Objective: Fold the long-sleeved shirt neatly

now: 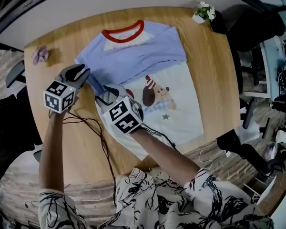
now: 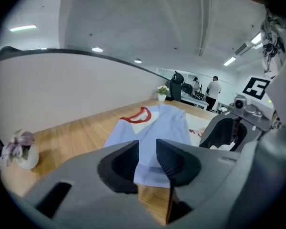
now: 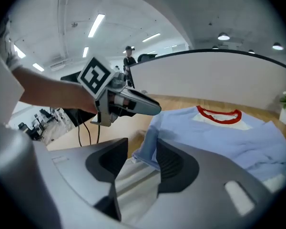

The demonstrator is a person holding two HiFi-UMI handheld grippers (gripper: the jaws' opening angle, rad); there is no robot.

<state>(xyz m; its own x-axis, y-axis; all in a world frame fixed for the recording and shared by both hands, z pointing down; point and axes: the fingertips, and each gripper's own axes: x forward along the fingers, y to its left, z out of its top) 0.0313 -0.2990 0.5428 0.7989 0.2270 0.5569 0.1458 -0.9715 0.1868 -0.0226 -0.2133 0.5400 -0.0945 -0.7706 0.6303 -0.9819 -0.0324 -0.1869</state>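
Shirt point(image 1: 148, 75) flat on table point(image 1: 214, 80), blue sleeve folded across chest. Left gripper point(image 1: 82, 72), right gripper point(image 1: 111, 92): jaws apart at sleeve edge, cloth seemingly loose between. Pinch both corners evenly, fold square.

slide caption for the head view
Left gripper and right gripper, both open, at the blue edge of the shirt on a wooden table

Light's even and cool, from ceiling strips point(image 3: 96, 25) and downlights point(image 2: 97, 49) overhead. Shadows are soft, just a thin one along a fold of the shirt point(image 1: 148, 66). Head view is sharp mid-frame. All views have heavy fisheye bending and dark corners. Near the lens, left gripper point(image 2: 147, 149) and right gripper point(image 3: 142, 149) go soft.
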